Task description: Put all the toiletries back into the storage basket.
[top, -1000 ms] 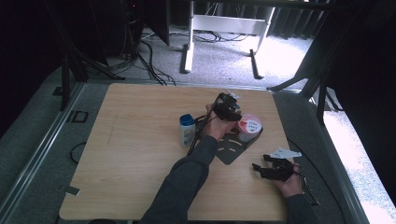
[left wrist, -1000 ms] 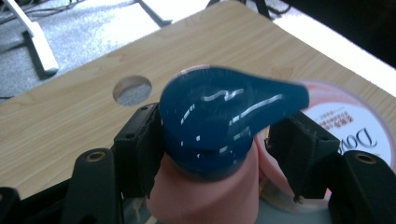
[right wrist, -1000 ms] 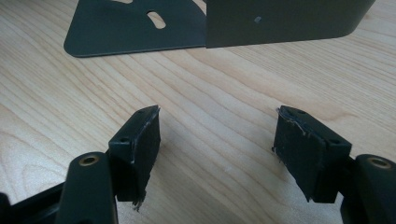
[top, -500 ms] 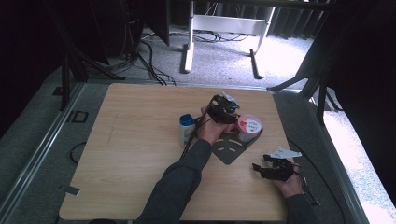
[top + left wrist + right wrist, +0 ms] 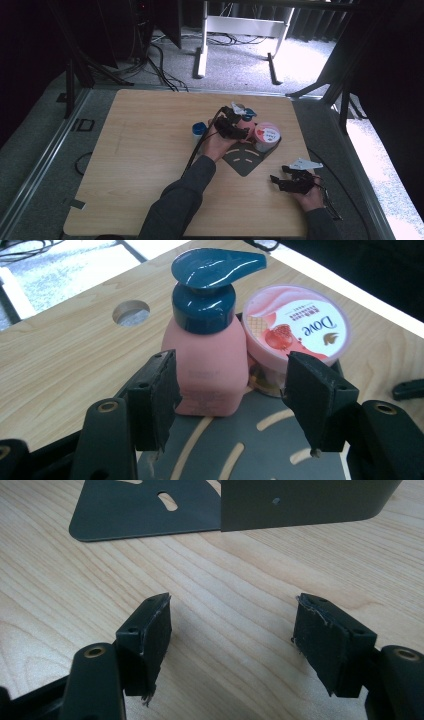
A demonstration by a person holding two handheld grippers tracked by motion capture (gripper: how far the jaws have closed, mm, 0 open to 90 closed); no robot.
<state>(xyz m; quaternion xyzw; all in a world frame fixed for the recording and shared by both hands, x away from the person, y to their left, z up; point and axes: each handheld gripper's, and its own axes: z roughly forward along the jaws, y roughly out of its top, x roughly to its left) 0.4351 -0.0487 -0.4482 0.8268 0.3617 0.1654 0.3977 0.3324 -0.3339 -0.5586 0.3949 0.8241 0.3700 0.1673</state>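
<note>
Pump bottle (image 5: 206, 355): pink body, dark blue pump head, upright on the dark bookend (image 5: 240, 450). In the high view its blue top (image 5: 245, 112) stands right of the table's centre, at about 12 o'clock from the left gripper (image 5: 231, 125).

Tub (image 5: 295, 325): round, pink lid with printed label, lid on, contents hidden. It touches the bottle's side at 3 o'clock in the left gripper view; in the high view the tub (image 5: 267, 135) sits on the bookend's (image 5: 245, 159) base against the upright plate.

Left gripper (image 5: 235, 405): jaws stand wide, one on each side of the bottle's lower body. The fingers (image 5: 155, 395) do not press it; a gap shows at both sides. The jaws have just been closing a little, with the bottle between them.

Right gripper (image 5: 232, 645): jaws wide, nothing between them, bare wood beneath. In the high view the right gripper (image 5: 285, 182) lies low near the table's front right, at about 5 o'clock from the bookend and well apart from the bottle. The bookend's base (image 5: 145, 510) and upright plate show at 12 o'clock in its own view.

Small bottle (image 5: 199, 132): blue cap, upright, at 9 o'clock from the left gripper, just beside the hand.

Table (image 5: 140, 165): light wood, a round hole (image 5: 131, 312) at 10 o'clock from the pump bottle.
</note>
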